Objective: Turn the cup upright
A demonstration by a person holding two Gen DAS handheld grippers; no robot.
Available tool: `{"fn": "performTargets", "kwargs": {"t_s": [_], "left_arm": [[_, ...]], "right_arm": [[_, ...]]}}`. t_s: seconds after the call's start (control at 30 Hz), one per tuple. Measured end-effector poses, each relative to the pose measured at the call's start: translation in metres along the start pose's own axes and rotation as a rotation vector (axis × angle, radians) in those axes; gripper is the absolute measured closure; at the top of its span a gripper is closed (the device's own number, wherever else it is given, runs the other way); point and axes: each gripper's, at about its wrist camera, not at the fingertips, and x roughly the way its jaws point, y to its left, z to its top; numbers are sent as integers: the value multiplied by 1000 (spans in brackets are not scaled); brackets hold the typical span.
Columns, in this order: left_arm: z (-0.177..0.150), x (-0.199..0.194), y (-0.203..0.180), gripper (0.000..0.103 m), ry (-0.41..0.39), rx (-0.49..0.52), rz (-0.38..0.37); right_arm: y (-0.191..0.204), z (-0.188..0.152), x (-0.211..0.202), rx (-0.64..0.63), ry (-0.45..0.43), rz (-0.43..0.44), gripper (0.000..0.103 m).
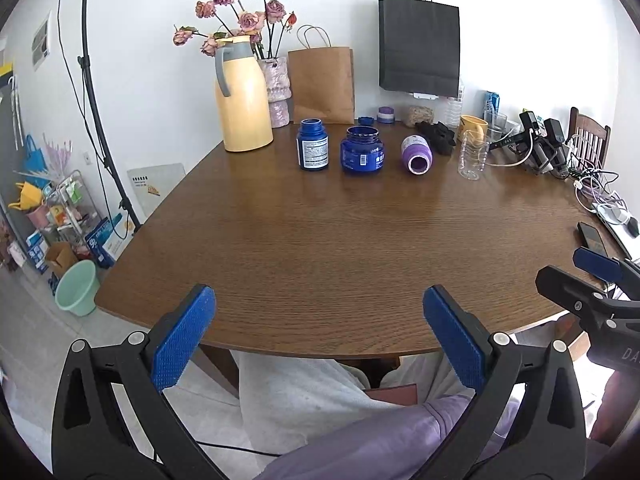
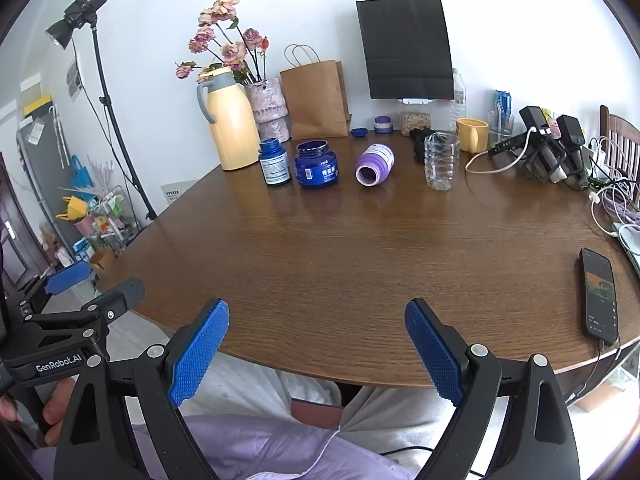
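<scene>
A purple cup-like container [image 1: 417,155] lies on its side at the far side of the brown table [image 1: 320,248], its open mouth facing me; it also shows in the right wrist view [image 2: 375,165]. My left gripper [image 1: 319,330] is open and empty at the table's near edge, far from the container. My right gripper [image 2: 317,342] is open and empty too, also at the near edge. Each gripper shows at the side of the other's view.
Two blue jars [image 1: 313,144] [image 1: 361,149] stand left of the purple container, a clear plastic cup [image 1: 473,159] to its right. A yellow thermos [image 1: 242,98], flower vase, paper bags, yellow mug [image 2: 473,133], chargers and cables line the back and right. A phone [image 2: 598,295] lies at right.
</scene>
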Motion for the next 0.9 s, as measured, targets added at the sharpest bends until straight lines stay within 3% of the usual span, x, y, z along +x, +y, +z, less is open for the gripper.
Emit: {"fn": "performTargets", "kwargs": {"t_s": [0.9], "left_arm": [[-3,-1,0,0,-2,2,7]], "right_arm": [[-3,0,3,7,18,-20,10]]}}
